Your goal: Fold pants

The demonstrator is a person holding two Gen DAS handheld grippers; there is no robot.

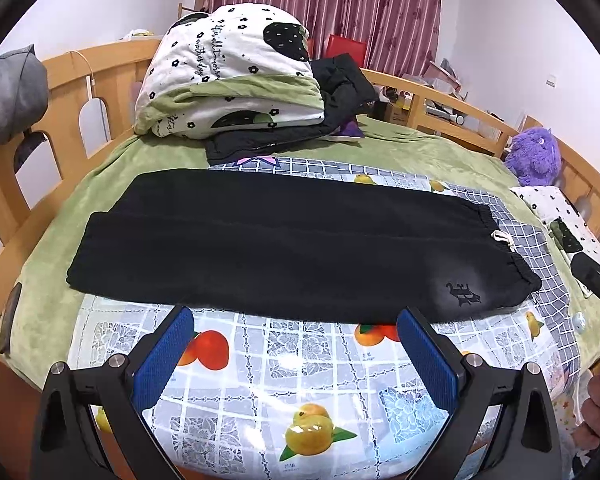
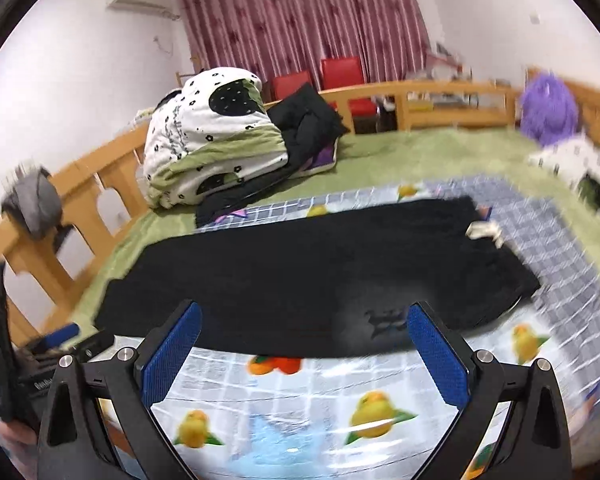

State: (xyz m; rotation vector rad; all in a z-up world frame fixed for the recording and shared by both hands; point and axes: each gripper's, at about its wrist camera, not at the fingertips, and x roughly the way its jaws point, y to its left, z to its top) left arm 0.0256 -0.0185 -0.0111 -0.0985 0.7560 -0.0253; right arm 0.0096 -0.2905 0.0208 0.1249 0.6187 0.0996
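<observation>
Black pants (image 1: 284,240) lie flat across a fruit-print plastic sheet (image 1: 260,380) on the bed, folded lengthwise, waistband with a white drawstring (image 1: 502,237) at the right and leg ends at the left. A small embroidered logo (image 1: 464,294) sits near the waistband. My left gripper (image 1: 296,316) is open just short of the pants' near edge, with nothing between its blue pads (image 1: 164,356). In the blurred right wrist view the pants (image 2: 300,276) lie ahead, and my right gripper (image 2: 304,316) is open and empty over their near edge.
A folded floral quilt (image 1: 228,76) and a black jacket (image 1: 300,128) are piled at the bed's far end. A purple plush toy (image 1: 534,156) and a floral pillow (image 1: 560,216) sit at the right. Wooden rails (image 1: 80,92) surround the bed. The other gripper (image 2: 40,360) shows at the left.
</observation>
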